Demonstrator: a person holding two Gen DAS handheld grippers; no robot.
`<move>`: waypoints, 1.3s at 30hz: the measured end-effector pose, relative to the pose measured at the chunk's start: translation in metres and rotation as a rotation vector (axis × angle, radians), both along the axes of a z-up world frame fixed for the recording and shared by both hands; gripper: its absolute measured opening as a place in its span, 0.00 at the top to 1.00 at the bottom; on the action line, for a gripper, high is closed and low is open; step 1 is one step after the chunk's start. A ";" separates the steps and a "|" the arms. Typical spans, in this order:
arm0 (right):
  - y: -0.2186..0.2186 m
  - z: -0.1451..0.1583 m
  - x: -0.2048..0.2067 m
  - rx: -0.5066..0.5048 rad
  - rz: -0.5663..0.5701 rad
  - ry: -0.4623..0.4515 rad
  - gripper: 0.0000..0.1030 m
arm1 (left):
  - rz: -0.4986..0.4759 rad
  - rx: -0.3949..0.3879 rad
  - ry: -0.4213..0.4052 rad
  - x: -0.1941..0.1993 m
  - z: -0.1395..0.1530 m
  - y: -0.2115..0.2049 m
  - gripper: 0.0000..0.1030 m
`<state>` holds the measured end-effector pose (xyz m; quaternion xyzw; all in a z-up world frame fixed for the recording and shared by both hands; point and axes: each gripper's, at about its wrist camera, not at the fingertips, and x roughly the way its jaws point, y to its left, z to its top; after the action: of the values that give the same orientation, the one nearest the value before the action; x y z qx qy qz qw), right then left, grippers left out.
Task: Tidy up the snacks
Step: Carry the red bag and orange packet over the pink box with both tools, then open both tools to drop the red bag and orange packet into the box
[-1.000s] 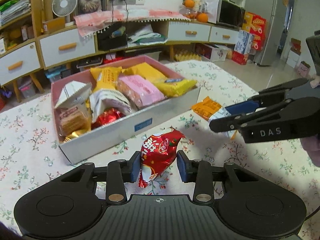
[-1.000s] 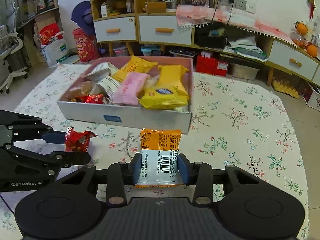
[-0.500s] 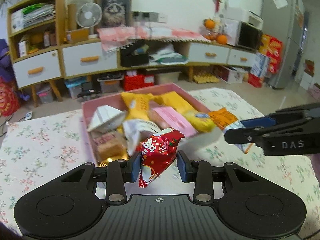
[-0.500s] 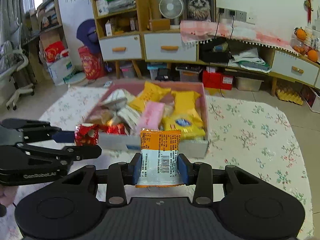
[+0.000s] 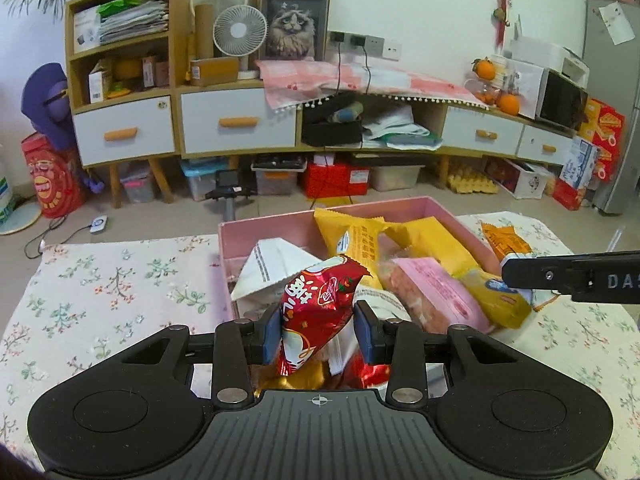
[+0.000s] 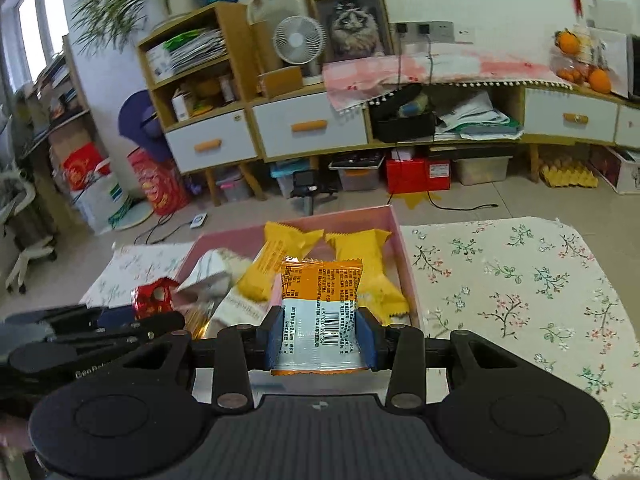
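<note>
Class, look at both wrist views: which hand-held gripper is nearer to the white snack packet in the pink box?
Left. The left hand-held gripper, holding the red snack, hangs just beside the white snack packet. The right hand-held gripper, holding the orange-and-white packet, is over the box's other side.

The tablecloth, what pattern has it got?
Tablecloth: small flowering sprigs on white, clearest in the right wrist view.

The right gripper (image 6: 319, 334) clamped an orange-and-white snack packet (image 6: 319, 314) between its blue pads (image 6: 272, 336). Just beyond it sat the pink box (image 6: 396, 236) of yellow packets (image 6: 362, 254). To its left, the left gripper (image 6: 120, 326) gripped a red foil snack (image 6: 153, 297).
</note>
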<state>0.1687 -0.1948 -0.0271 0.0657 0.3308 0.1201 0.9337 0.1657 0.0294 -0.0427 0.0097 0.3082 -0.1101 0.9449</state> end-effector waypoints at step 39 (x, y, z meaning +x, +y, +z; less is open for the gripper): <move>-0.006 0.026 -0.057 -0.092 -0.099 0.036 0.29 | 0.164 0.012 0.193 -0.085 0.027 0.014 0.05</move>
<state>0.1121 -0.2004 -0.0010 0.0413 0.3490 0.0572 0.9345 0.0805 0.0434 -0.0157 -0.0206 0.3983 -0.0309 0.9165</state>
